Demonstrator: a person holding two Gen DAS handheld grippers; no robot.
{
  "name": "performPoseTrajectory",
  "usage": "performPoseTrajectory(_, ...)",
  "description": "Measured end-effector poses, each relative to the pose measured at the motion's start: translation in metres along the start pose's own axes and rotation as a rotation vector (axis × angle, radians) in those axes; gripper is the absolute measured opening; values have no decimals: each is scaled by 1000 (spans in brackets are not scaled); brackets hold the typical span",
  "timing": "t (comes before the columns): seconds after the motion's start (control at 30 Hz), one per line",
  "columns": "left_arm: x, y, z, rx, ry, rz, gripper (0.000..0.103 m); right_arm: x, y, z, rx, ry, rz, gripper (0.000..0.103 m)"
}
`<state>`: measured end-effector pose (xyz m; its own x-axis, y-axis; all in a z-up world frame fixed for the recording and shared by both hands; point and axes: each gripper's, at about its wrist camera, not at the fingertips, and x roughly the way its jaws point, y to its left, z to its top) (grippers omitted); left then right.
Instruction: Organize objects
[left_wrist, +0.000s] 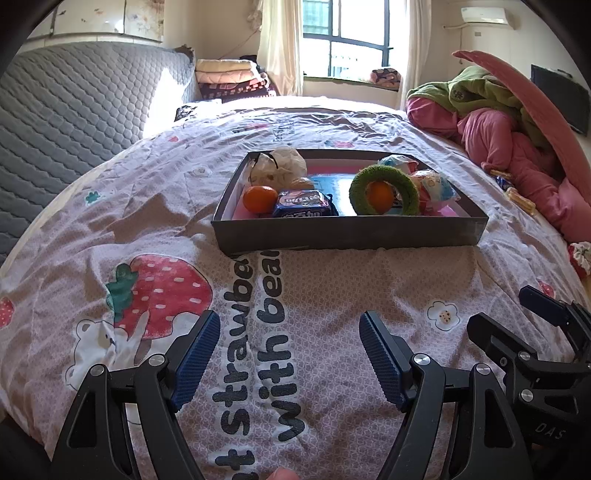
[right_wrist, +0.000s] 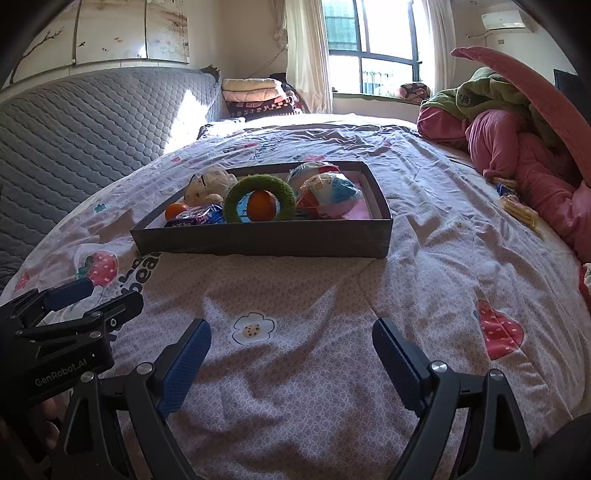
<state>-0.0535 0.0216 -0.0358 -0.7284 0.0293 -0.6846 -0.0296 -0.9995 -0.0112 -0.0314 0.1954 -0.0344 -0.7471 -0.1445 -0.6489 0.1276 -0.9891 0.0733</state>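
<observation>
Both grippers, left and right, hover released before the filled box; approach slowly over its near wall.

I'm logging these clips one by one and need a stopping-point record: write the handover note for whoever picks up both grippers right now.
Left gripper: open, empty, hovering over the bedsheet, short of the tray.
Right gripper: open, empty, level with it on the right.
Dark shallow box: on the bed, holding two oranges, a green knitted ring standing around one orange, a blue biscuit packet, a white plush toy and wrapped snack bags.
Done: those items are in the box.
Left: snack packets lie outside, on the sheet beside the pink bedding, probably next.
</observation>
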Motion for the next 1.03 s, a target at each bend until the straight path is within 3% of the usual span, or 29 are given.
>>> performPoseTrajectory(1.03,4,-5,-4,21,16,-3,79,4,-3,-2,13,20,0,89)
